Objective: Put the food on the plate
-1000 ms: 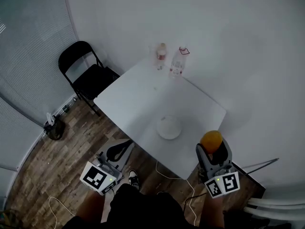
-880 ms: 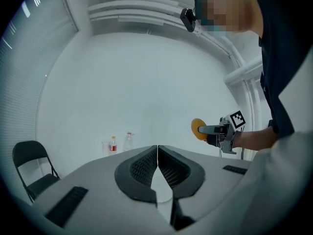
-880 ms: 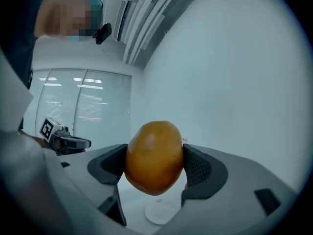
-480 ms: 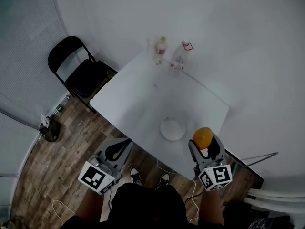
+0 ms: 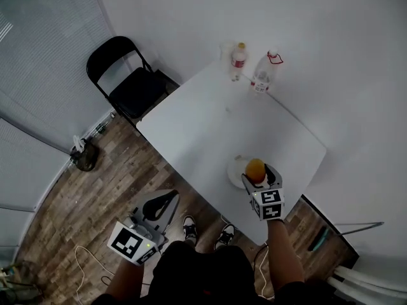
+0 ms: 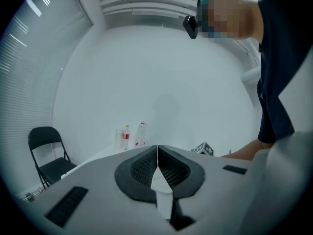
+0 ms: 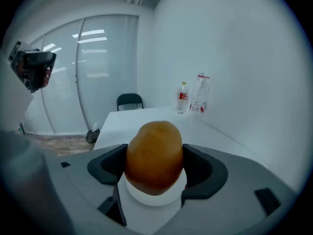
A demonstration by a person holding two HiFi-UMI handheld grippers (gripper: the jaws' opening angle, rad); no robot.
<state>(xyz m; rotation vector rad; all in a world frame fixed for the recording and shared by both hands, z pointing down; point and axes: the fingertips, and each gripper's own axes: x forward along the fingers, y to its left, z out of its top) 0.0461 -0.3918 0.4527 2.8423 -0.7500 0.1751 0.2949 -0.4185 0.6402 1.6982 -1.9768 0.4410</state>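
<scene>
— While the jaws of our right gripper (image 5: 259, 178) are pinching the orange food (image 7: 154, 153), are we holding it over the plate (image 5: 233, 170), lower centre of the head view?
— We are; only releasing remains, we're judging. Our left gripper (image 5: 159, 204), jaws pressed together and empty, is hanging at lower left.

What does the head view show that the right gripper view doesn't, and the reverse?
Head view only: the left gripper, held off the table above the wooden floor, and the person's shoes. Right gripper view only: the pads pressed against both sides of the food. Both: the right gripper holding the food over the plate, plus the table, two bottles and the chair.
</scene>
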